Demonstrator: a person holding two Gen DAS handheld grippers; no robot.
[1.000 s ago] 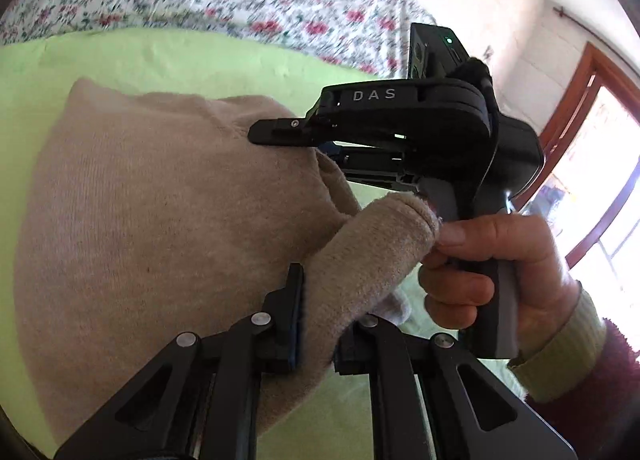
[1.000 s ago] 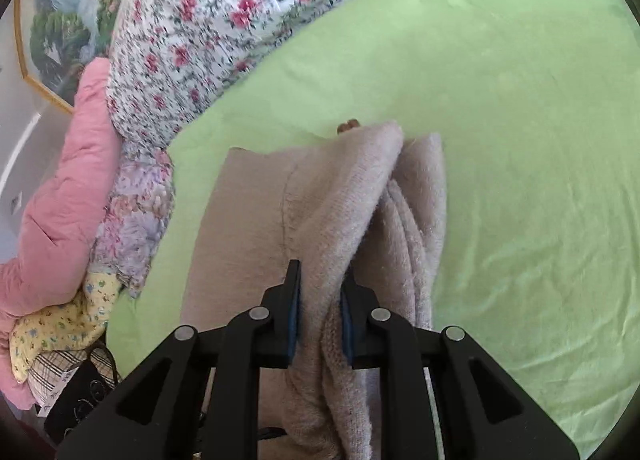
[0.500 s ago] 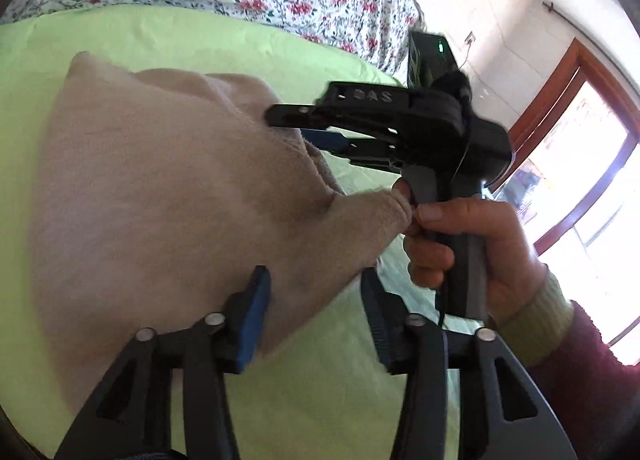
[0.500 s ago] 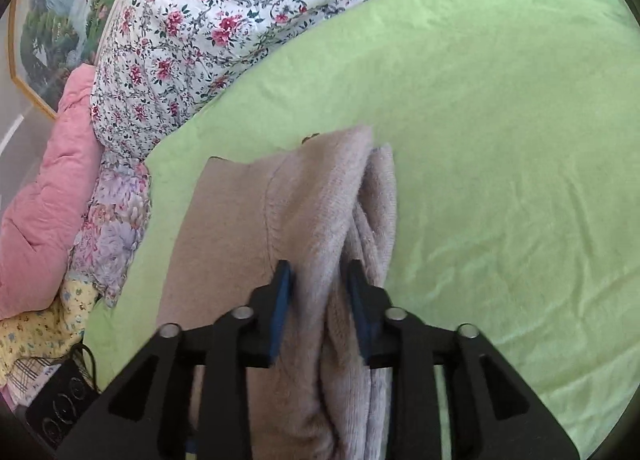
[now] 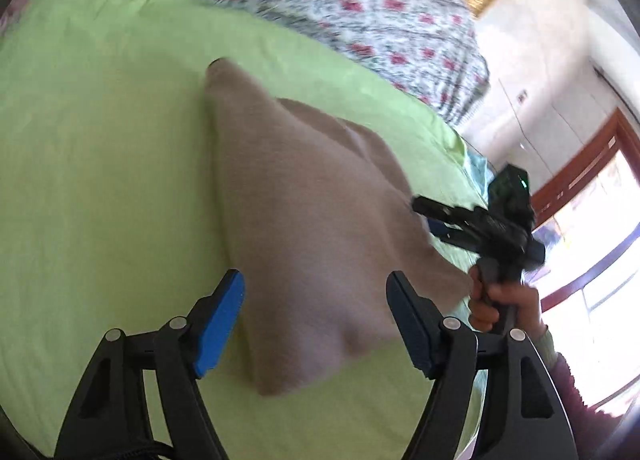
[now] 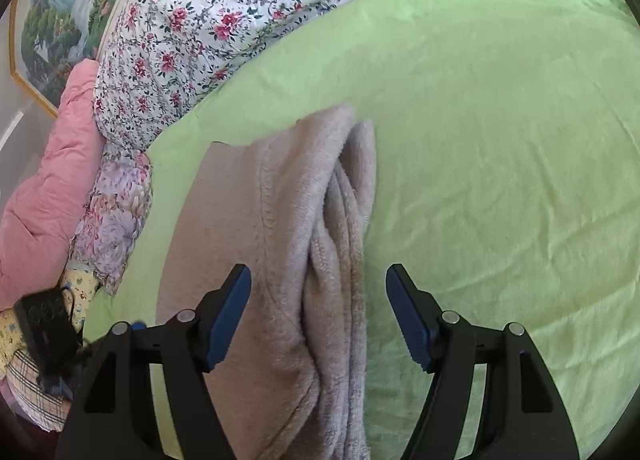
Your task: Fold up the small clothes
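Bed, green sheet (image 6: 500, 120): carries all. Floral duvet (image 6: 224, 20): along the far edge. Beige knit garment (image 6: 280, 244): folded, flat on sheet. Left claw (image 5: 316, 324): released, above garment. Right claw (image 6: 318, 316): released, straddling the folded edge.

We note a bed with green sheet (image 6: 500, 140), floral duvet (image 6: 224, 20), pink quilt (image 6: 44, 196), gilt-framed painting (image 6: 60, 20), pale wall (image 5: 560, 72); daylight through what is probably a wooden-framed door (image 5: 592, 164).

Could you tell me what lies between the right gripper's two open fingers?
In the right wrist view, the beige sweater's bunched folded edge lies between the right gripper's fingers, on the green sheet.
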